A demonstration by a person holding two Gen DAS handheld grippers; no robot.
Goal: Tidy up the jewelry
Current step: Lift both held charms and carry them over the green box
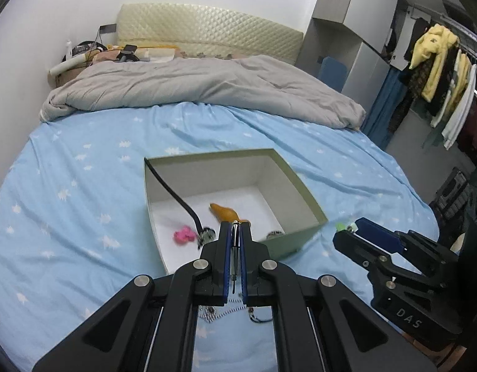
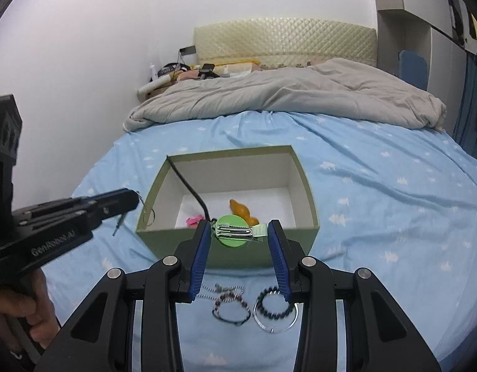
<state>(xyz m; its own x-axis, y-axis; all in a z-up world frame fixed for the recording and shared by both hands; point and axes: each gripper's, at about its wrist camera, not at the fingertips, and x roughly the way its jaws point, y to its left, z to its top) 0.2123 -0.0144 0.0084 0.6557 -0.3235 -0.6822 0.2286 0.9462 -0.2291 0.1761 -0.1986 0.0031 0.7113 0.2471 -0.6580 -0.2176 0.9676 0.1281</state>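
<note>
Ahead of both grippers, at 12 o'clock in each wrist view, the open green box (image 2: 229, 245) stood on the blue sheet (image 2: 378, 192). The right gripper (image 2: 240, 232) carried a green hair clip (image 2: 235, 232), its long axis lying crosswise from one blue pad to the other and level with the box's near wall. The pads pressed on the two ends of the clip, so the jaws stood at a moderate gap. The left gripper (image 1: 235, 229) was fully closed on a thin metal piece (image 1: 234, 248), probably a pin or pendant, whose long axis ran along the fingers; a fine wire loop hung from the tip in the right view. That tip sat at 9 o'clock from the box, just outside its left wall. Inside lay an orange piece (image 1: 224, 212), a pink piece (image 1: 183, 235) and a black cord (image 1: 173, 192). Bracelets (image 2: 254, 308) lay on the sheet at 6 o'clock, below the right fingers. Judged from this layout, the right gripper was nearer to a drop: the clip needed only forward travel over the near wall, whereas the left had to move toward 3 o'clock.
</note>
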